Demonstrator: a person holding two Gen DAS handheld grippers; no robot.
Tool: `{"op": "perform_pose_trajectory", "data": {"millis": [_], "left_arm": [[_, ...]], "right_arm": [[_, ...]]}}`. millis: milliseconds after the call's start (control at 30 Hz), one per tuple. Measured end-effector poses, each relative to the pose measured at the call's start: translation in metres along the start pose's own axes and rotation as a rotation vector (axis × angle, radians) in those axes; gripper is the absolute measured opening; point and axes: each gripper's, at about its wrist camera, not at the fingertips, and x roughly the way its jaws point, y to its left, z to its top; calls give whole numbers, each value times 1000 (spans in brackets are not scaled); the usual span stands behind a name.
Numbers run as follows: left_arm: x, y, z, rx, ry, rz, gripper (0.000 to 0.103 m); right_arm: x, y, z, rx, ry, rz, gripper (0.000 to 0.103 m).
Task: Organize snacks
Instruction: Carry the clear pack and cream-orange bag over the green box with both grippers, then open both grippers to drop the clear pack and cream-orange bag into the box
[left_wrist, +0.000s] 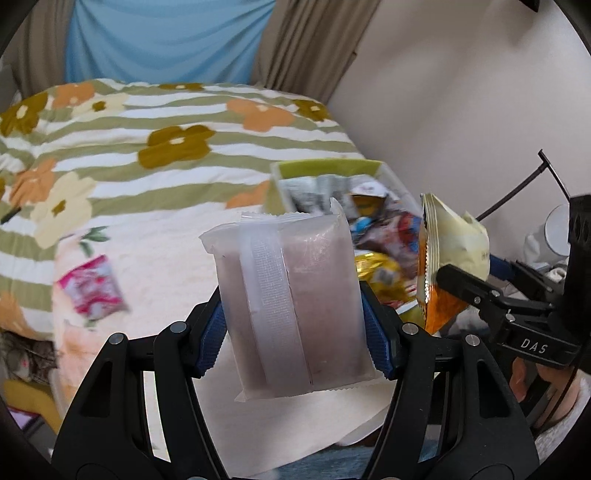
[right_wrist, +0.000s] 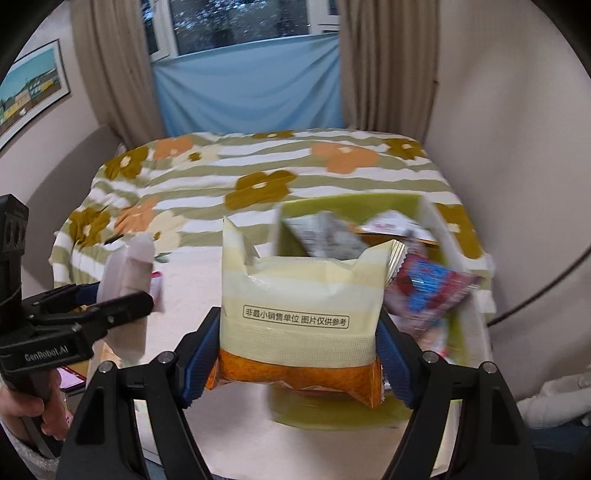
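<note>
Left gripper (left_wrist: 293, 314) fingers pinch frosted rectangular packet (left_wrist: 291, 306); right gripper (right_wrist: 299, 350) fingers pinch crinkly cream-orange pouch (right_wrist: 299, 302).

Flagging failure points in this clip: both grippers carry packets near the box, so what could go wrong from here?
1. The box is already heaped; a red packet hangs at its rim and could get knocked out.
2. The right gripper grips the yellow packet only near its bottom; it might tip.
3. The pink packet on the bed could be overlooked.
</note>
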Motion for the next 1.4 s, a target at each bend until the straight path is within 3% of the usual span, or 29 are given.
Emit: {"op": "perform_pose_trajectory", "data": {"millis": [200,467,533,600,667,1233,1400], "left_arm": [[44,-62,-3,15,29,-10,61],[103,-101,-16,-15,68,22,62],[111,-103,-19,-33,75,44,66],[112,-101,-21,-55,65,60,90],[107,-98,-23,-77,49,75,101],[46,-68,-61,-157,-26,256,101],[41,-63,-69,-169,-22,277,101]], "right_arm": [[-9,-64,-15,46,6,-21,74],[-5,-120,-31,90,29,41,74],[-4,-126,-33,78,32,49,74],[-1,-129,-34,66,35,62,74],[1,-130,-36,56,39,79,74],[22,-98,-40,-44,6,121,77],[32,-102,-46,4,-26,120,89]]}}
